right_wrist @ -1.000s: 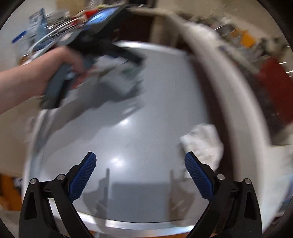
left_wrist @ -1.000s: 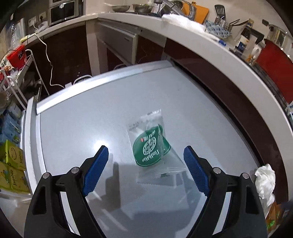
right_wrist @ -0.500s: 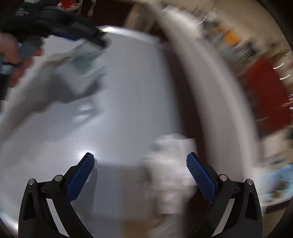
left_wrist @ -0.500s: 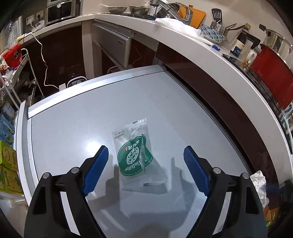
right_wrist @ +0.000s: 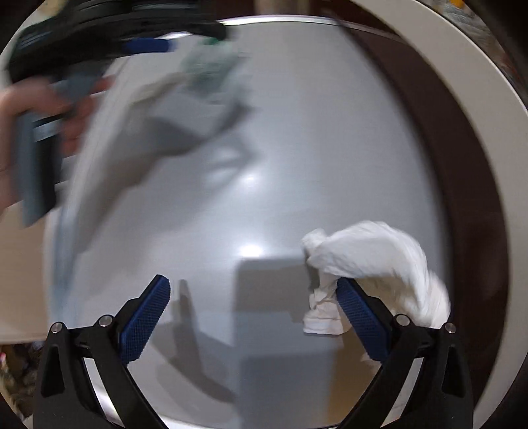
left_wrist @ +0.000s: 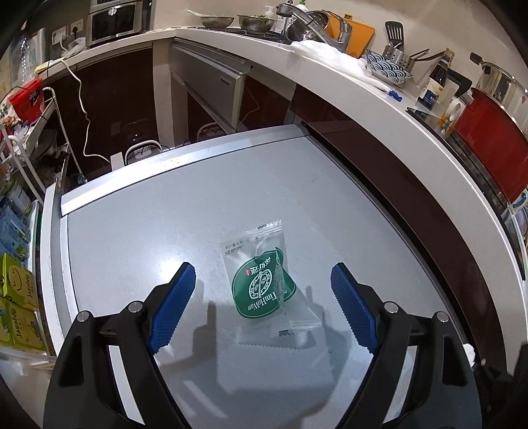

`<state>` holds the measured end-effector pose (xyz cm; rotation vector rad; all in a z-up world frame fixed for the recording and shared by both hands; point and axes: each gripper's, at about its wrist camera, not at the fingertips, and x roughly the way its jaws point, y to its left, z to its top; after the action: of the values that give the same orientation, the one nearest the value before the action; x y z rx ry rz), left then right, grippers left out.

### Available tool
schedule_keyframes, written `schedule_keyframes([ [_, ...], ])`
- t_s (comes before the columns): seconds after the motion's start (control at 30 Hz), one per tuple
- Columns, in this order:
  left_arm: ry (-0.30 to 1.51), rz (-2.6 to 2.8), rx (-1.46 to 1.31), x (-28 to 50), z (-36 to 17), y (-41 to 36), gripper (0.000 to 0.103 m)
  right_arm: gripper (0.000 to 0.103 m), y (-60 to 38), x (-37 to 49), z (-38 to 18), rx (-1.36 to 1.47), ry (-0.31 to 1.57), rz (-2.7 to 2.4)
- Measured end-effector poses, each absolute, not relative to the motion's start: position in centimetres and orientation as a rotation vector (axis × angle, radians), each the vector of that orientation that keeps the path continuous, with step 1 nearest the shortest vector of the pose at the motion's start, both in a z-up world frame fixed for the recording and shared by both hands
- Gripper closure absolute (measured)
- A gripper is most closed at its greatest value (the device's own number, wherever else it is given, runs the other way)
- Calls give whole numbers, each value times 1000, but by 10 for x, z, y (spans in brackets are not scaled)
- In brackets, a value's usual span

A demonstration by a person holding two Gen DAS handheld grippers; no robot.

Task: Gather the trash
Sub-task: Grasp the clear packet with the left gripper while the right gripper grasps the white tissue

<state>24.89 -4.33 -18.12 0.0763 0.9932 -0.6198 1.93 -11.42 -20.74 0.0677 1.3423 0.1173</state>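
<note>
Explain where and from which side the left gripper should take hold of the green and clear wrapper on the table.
The wrapper lies flat on the grey table between the open left gripper, so come from above. Probably pinch across the raised fold along its middle, since the flat sealed edges give the pads little to catch.

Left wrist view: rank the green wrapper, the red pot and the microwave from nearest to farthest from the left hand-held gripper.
1. Green wrapper: on the table, between the open left hand-held gripper fingers.
2. Red pot: counter, far right.
3. Microwave: far counter, top left.
</note>
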Motion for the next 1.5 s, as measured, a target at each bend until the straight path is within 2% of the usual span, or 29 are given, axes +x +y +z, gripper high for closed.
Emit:
schedule_keyframes([
  [0.17,984,-630,95,246,-178,-41,18,4,-87,3,-168,13,1252,214],
  [0.33,973,-643,93,246,-175,-40,18,4,-102,0,-139,-146,1141,24],
  [0.5,984,-679,79,246,-175,-52,18,4,-139,38,-162,-46,1197,-33],
  [0.9,1076,-520,151,258,-208,-73,18,4,-150,46,-211,70,1286,-47],
  [1.0,1092,-529,155,259,-213,-76,27,4,-148,50,-219,85,1293,-34],
  [1.07,1074,-526,179,257,-212,-78,39,4,-147,53,-225,93,1294,-24],
  [1.1,1071,-528,192,257,-212,-79,42,7,-147,55,-227,96,1295,-21],
  [1.17,1059,-527,224,255,-212,-82,56,16,-145,57,-231,95,1295,-9],
  [1.27,1045,-541,239,252,-211,-82,58,25,-143,66,-234,88,1277,11],
  [1.3,1039,-544,237,251,-210,-81,60,33,-143,66,-233,87,1266,22],
  [1.37,1033,-550,229,249,-210,-79,65,39,-142,66,-232,82,1262,24],
  [1.43,1026,-567,224,245,-209,-77,67,50,-141,71,-229,86,1258,40],
  [1.5,1030,-595,209,243,-208,-76,70,55,-141,72,-228,91,1260,55],
])
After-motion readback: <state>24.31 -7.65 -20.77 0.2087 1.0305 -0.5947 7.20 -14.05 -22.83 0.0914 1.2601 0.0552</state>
